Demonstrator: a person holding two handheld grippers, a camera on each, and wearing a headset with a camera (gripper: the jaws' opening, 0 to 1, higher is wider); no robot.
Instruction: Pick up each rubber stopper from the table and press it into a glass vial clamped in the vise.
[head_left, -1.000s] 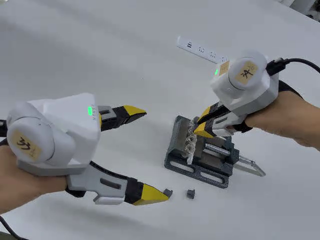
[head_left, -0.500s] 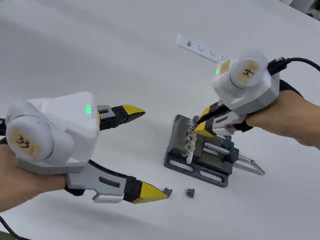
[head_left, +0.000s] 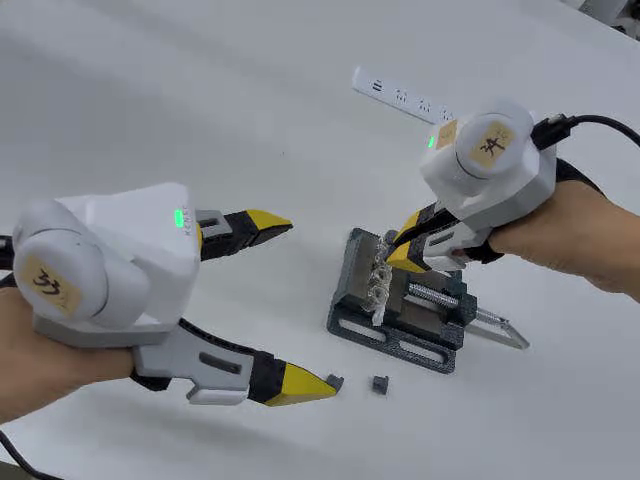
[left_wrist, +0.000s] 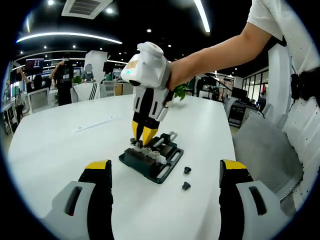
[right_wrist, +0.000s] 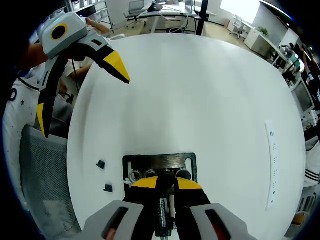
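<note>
Nearest, at left: left tongs (head_left: 308, 305), spread wide and holding nothing. The lower tip lies just beside one rubber stopper (head_left: 335, 382) on the table (head_left: 200, 120), apparently lined up to take it.

Just right of that: second stopper (head_left: 380, 385), loose on the table and apart from the first, not yet picked up.

Beyond these: vise (head_left: 410, 335), standing on the table. It clamps a row of glass vials (head_left: 378, 283), probably so they hold steady against a downward push.

Above the vials: right tongs (head_left: 398, 250), pointed down over the row with the tips pressed together, likely seating a stopper. Whether one sits between the tips is hidden.

Farthest, toward the right: power strip (head_left: 400, 97), lying flat, well apart from the work.
</note>
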